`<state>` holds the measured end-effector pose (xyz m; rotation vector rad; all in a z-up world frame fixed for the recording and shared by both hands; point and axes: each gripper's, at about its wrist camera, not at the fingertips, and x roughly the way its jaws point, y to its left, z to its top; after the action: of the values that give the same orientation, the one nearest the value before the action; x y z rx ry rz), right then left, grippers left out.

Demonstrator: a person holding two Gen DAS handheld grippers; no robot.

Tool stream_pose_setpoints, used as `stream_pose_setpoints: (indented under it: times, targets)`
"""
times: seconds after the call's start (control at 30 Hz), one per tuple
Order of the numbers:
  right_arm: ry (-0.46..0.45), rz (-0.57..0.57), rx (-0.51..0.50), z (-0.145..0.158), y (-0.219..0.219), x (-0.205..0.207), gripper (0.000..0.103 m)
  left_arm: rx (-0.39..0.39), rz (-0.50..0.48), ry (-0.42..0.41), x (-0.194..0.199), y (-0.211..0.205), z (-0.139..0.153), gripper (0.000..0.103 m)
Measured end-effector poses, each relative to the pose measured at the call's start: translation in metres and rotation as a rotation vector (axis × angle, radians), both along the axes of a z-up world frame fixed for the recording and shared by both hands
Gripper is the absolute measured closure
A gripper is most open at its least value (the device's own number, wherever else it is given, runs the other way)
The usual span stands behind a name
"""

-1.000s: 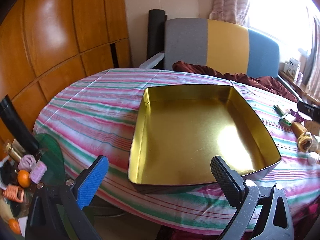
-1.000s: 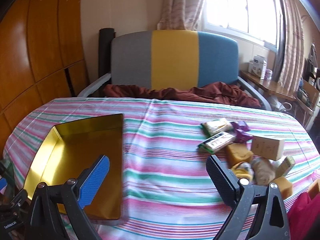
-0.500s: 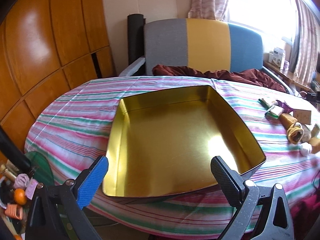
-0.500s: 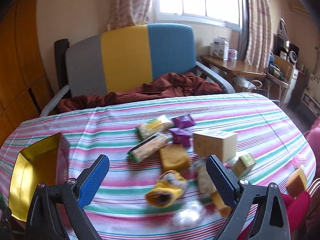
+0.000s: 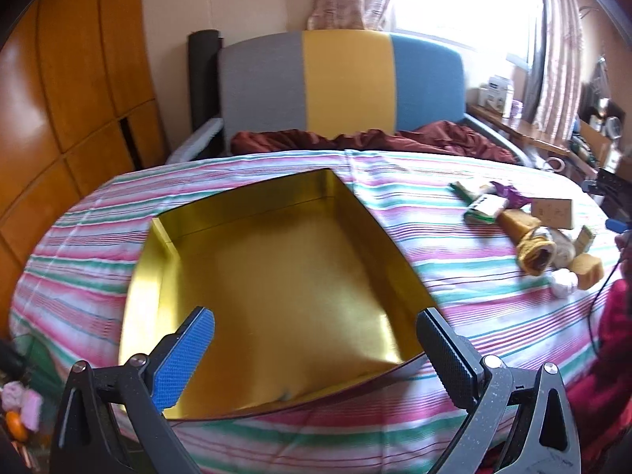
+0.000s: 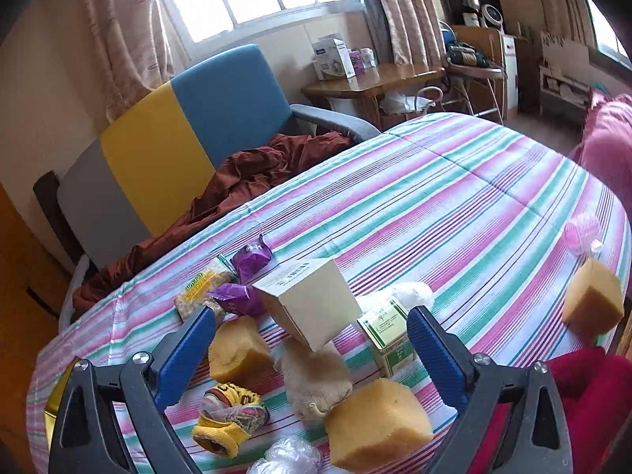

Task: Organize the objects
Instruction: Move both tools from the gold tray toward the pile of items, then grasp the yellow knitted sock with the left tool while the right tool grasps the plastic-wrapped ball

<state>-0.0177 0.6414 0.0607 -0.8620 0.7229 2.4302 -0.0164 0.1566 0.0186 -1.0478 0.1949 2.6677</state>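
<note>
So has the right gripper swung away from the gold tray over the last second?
Yes. The right gripper has swung rightward: the gold tray is now a sliver at the left edge, and the cardboard box sits between its open fingers.

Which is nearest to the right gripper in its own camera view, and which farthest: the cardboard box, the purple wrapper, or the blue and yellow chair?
From the right gripper:
1. cardboard box, between the fingers.
2. purple wrapper, behind it, left.
3. blue and yellow chair, beyond the table.

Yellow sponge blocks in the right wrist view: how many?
3: one sponge by the left finger, one nearest the camera, one alone at the table's right edge. Others may be hidden.
</note>
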Motion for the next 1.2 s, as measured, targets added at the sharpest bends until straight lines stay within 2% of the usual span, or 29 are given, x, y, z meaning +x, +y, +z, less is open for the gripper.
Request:
stream_pose_setpoints:
  times: [0.17, 0.43, 0.73, 1.0, 1.2]
  targets:
    - [0.011, -0.023, -0.069, -0.004, 0.010, 0.007, 0.004, 0.008, -0.070, -0.004, -0.006, 0.034, 0.003, 0.000]
    - [0.045, -0.030, -0.111, -0.004, 0.013, 0.011, 0.004, 0.016, -0.186, 0.010, -0.011, 0.093, 0.009, 0.000]
    - [0.078, -0.060, -0.181, -0.010, 0.025, 0.018, 0.004, 0.036, -0.332, -0.106, -0.017, 0.156, -0.008, 0.000]
    - [0.068, -0.061, -0.215, -0.015, 0.029, 0.017, 0.004, -0.005, -0.411, -0.109, -0.014, 0.191, -0.021, 0.000]
    - [0.059, -0.053, -0.224, -0.017, 0.029, 0.016, 0.004, 0.026, -0.464, -0.134, -0.023, 0.220, -0.024, 0.004]
